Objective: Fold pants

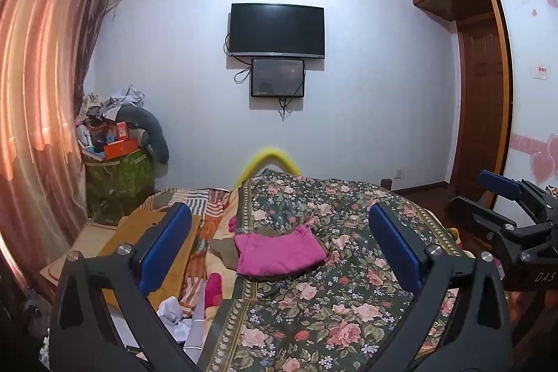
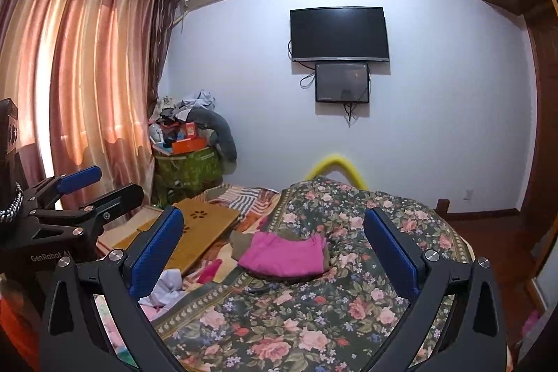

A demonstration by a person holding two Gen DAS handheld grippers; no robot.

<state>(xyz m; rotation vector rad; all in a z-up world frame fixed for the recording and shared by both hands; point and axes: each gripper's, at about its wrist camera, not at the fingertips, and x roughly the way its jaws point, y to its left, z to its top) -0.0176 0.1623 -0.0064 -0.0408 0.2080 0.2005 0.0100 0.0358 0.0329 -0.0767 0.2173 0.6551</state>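
Folded pink pants (image 1: 279, 254) lie in a neat rectangle on the floral quilt (image 1: 314, 319) of the bed, on top of a brown garment (image 1: 223, 250). They also show in the right wrist view (image 2: 284, 255). My left gripper (image 1: 279, 243) is open and empty, held above the bed short of the pants. My right gripper (image 2: 273, 244) is open and empty, also held back from the pants. Each gripper shows at the edge of the other's view: the right one (image 1: 505, 197) and the left one (image 2: 87, 194).
A wooden lap desk (image 2: 198, 232) and crumpled white cloth (image 2: 164, 288) lie on the bed's left side. A heaped green hamper (image 2: 188, 169) stands by the curtains (image 2: 87, 75). A TV (image 2: 339, 33) hangs on the far wall. A wardrobe (image 1: 488, 75) is at right.
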